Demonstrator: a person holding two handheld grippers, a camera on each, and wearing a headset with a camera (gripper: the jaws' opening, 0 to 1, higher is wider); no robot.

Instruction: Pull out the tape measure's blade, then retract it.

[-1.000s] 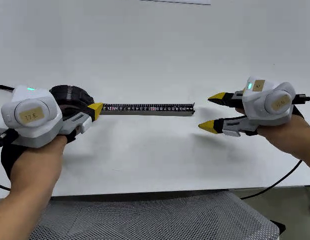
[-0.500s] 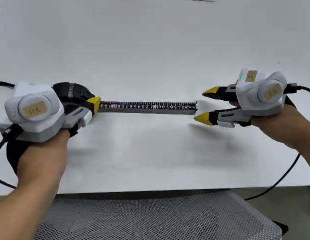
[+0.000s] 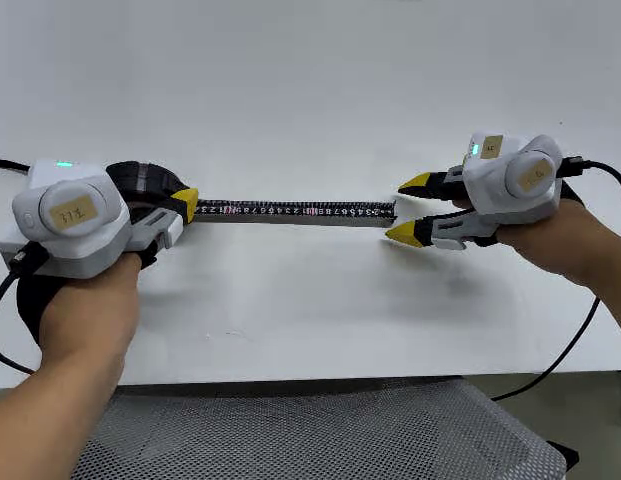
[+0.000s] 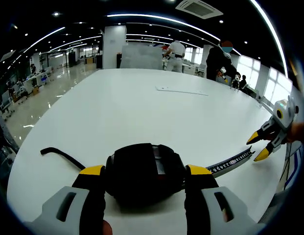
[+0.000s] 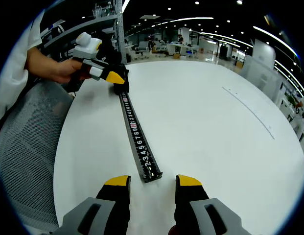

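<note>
Right claw [image 3: 404, 210], apart, has neared the numbered blade [image 3: 295, 210]; left claw [image 4: 145, 170] clamps its black case [image 4: 142, 180].

Open-plan lab hall, broad white worktable [image 4: 142, 107], ceiling light strips [image 4: 156, 18] and air vent [image 4: 198, 8] at 12 o'clock in the left gripper view, people standing [image 4: 218, 58] at 1 o'clock, glossy floor [image 4: 49, 93] at 9 o'clock.

White-bodied left tongs [image 3: 178, 215] and right tongs [image 3: 405, 210], yellow-tipped, black-cabled
</note>
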